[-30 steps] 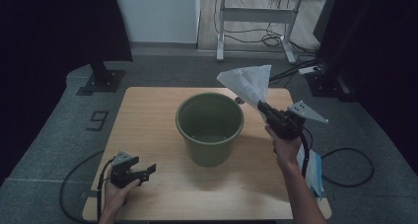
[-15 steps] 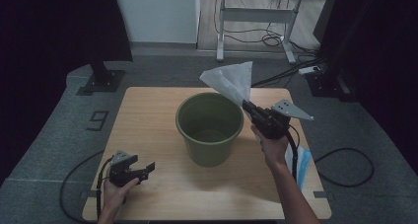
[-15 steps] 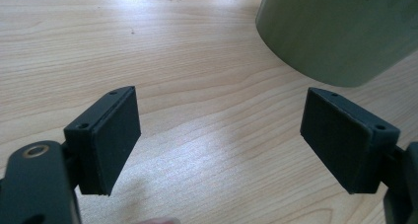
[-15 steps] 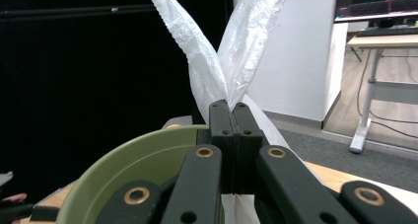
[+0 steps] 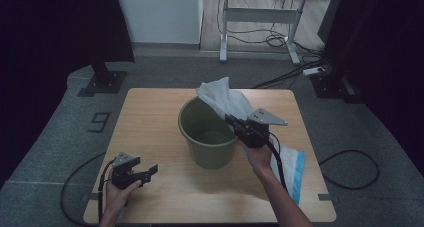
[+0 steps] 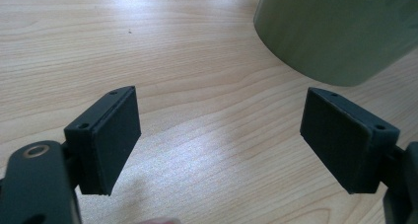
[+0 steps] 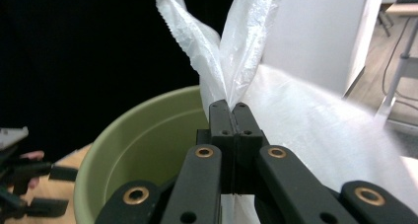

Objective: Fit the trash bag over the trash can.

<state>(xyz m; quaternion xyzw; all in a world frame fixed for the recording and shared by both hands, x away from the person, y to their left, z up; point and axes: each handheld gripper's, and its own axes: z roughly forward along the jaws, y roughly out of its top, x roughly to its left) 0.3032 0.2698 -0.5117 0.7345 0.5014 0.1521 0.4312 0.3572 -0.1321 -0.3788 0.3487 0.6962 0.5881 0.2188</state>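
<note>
A green bucket (image 5: 207, 137) stands upright in the middle of the wooden table (image 5: 150, 117). My right gripper (image 5: 231, 120) is at the bucket's right rim, shut on a thin white plastic bag (image 5: 223, 99) that fans up over the rim. In the right gripper view the jaws pinch the bag (image 7: 231, 61) just above the bucket's rim (image 7: 128, 130). My left gripper (image 5: 151, 171) rests low at the table's front left, open and holding nothing. Its fingers (image 6: 106, 140) frame bare wood, with the bucket's wall (image 6: 340, 31) to the upper right.
A flat white and blue packet (image 5: 292, 167) lies on the table's right side, beside my right forearm. A grey desk frame (image 5: 260, 17) with cables stands on the floor behind the table. A dark stand base (image 5: 102, 82) sits at the back left.
My right gripper has carried the white bag leftward and lower, from beyond the bucket's right side to its right rim. The left gripper has stayed put.
</note>
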